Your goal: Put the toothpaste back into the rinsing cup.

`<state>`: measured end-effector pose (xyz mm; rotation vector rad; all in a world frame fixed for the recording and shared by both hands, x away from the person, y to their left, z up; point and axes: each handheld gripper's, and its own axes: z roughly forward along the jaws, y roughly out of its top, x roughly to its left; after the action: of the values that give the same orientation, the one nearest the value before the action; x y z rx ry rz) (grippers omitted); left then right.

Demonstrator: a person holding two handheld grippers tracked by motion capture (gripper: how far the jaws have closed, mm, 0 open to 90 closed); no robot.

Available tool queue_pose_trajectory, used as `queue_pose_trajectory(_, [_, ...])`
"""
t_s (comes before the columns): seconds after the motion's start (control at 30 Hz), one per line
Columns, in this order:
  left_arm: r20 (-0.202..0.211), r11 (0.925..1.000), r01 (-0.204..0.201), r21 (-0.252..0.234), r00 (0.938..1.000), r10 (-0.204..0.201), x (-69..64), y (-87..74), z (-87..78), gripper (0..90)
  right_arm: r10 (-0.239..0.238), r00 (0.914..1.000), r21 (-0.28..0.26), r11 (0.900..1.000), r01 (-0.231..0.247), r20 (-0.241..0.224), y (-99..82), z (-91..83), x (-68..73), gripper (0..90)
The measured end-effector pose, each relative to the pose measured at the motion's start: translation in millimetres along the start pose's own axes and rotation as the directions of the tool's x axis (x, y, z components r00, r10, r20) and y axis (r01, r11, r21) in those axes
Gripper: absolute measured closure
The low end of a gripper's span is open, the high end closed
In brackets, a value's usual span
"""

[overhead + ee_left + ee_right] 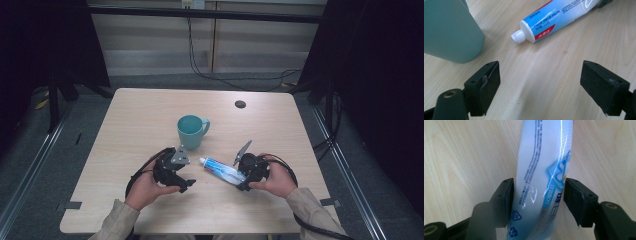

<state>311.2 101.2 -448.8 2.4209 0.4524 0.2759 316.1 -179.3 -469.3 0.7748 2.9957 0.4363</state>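
- The right gripper (537, 202) has its two black jaws pressed on the flat back end of the toothpaste tube (541, 177), one jaw on each side, so it is holding the tube.
- The left gripper (540, 82) has its jaws spread wide apart, with only bare wood between them. It holds nothing.
- In the left gripper view, the tube's white cap (518, 37) points toward the cup and lies just beside it, not touching.
- The tube (222, 170) is white and blue (with a red patch near the cap). It lies slanted on the table (140, 120), in front of the cup (191, 131) and a little to its right.
- The cup is blue-green and stands upright, with its handle on the right side.
- The left gripper (186, 186) is in front of the cup and a little to its left. The right gripper (243, 181) is farther from the cup, past the tube's back end.
- A hand (145, 189) holds the left gripper and another hand (277, 181) holds the right one.
- A small dark round hole (240, 104) sits in the table behind the cup, off to its right.
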Motion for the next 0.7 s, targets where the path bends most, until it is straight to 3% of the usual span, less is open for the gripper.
queue_pose_trajectory(0.2, [-0.003,1.0,0.003,0.0,1.0,-0.003,0.6,-0.2,-0.5,16.5,0.003,0.9999,0.005,1.0,-0.003,0.015,-2.6,0.4,-1.5,55.5])
queue_pose_trajectory(0.23, [-0.004,1.0,-0.003,0.003,1.0,0.003,1.5,-0.1,-1.0,16.6,0.002,0.9998,0.017,0.9998,-0.002,0.019,-1.4,-0.2,-2.0,63.6])
queue_pose_trajectory(0.37, [-0.001,1.0,0.009,-0.002,1.0,-0.009,2.4,-0.1,-1.5,16.5,0.002,0.9996,0.025,0.9997,-0.003,0.027,-0.3,-1.7,-1.8,71.0])
queue_pose_trajectory(0.43, [0.002,0.9999,0.004,0.01,1.0,-0.004,4.1,-0.3,-0.3,16.2,-0.018,0.9987,0.012,0.9998,0.017,0.048,0.0,-3.4,1.5,73.7])
queue_pose_trajectory(0.7, [-0.006,0.9993,-0.02,0.031,0.9998,0.02,6.5,7.1,-1.9,16.2,-0.032,0.9987,-0.032,0.9989,0.034,0.039,8.1,-20.9,2.5,75.0])
